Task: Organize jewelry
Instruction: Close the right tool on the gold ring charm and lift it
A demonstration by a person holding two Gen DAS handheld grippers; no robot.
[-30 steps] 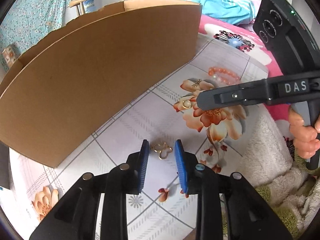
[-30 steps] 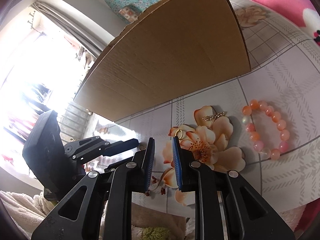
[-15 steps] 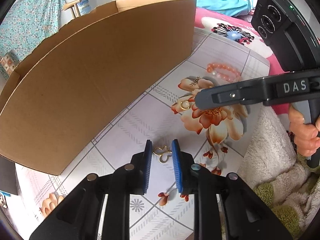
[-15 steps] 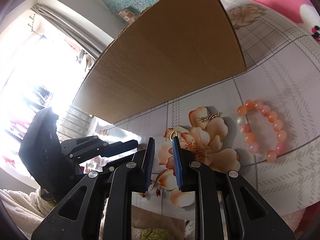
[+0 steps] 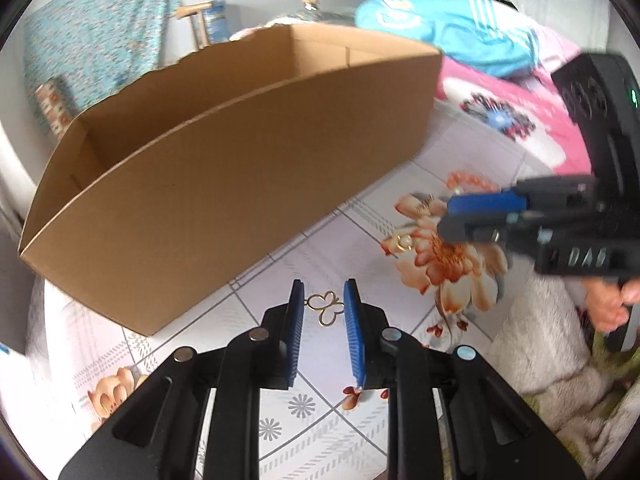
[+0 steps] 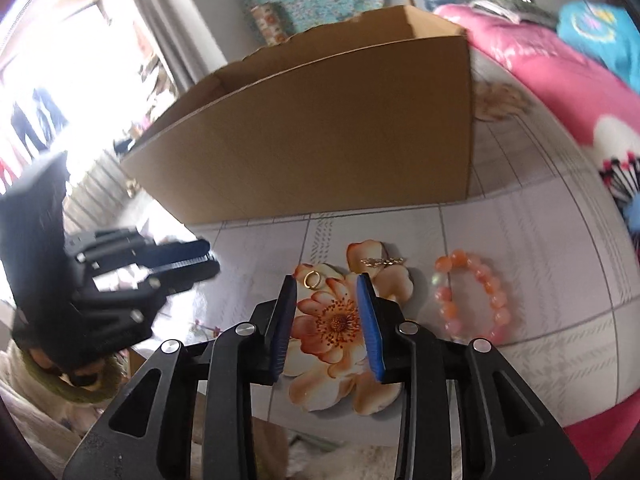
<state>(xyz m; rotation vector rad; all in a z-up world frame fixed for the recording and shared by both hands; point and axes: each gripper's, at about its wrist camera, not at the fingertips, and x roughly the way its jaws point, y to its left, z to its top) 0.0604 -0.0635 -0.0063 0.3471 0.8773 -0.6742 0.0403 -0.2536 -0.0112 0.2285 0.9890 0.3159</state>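
Likely light, thin, slippery wire, the gold charm [image 5: 326, 308] wants pinching across its wings; left gripper [image 5: 323, 300] straddles it, parted, ungripped. Right gripper [image 6: 326, 292] gapes empty by the ring [image 6: 312, 280].

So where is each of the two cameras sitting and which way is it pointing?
Left wrist: on the left gripper, facing its butterfly charm and cardboard box; right gripper alongside.
Right wrist: on the right gripper, facing gold ring, bead bracelet; left gripper alongside.
Shared: box, ring, bracelet.
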